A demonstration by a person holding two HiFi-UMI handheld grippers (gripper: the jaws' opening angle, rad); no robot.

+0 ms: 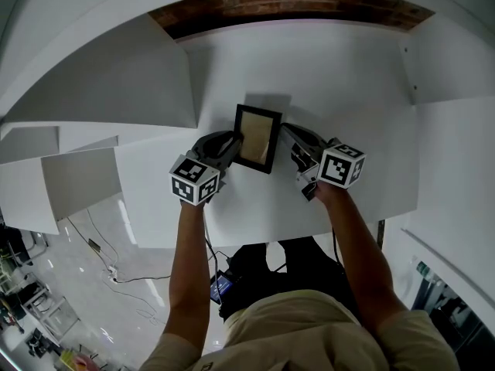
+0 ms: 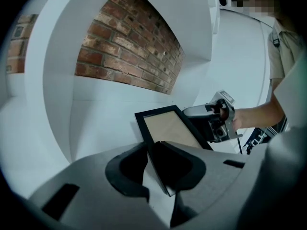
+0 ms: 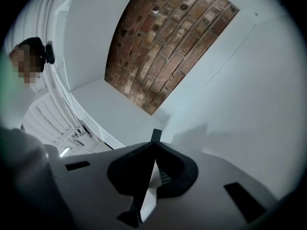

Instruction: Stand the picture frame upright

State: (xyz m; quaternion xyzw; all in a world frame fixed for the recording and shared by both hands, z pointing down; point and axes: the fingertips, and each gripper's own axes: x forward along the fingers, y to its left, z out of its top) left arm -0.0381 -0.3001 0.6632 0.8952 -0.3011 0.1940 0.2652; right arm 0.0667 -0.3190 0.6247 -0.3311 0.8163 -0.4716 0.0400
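Observation:
The picture frame (image 1: pixel 257 137), black with a tan insert, sits tilted over the white table (image 1: pixel 340 76), its face turned toward me. My left gripper (image 1: pixel 234 140) comes in from the left, and in the left gripper view its jaws (image 2: pixel 153 146) are shut on the left edge of the frame (image 2: pixel 169 127). My right gripper (image 1: pixel 287 131) is at the frame's right side. In the right gripper view its jaws (image 3: pixel 155 143) are shut, with a thin black strip (image 3: pixel 156 135), apparently the frame's back stand, poking out between the tips. The frame's back is hidden.
A brick wall (image 1: pixel 286 5) runs behind the white table under a white arch. White panels (image 1: pixel 93 176) stand to the left and another white wall (image 1: pixel 456 153) to the right. The table's front edge (image 1: pixel 263 236) lies just before my arms.

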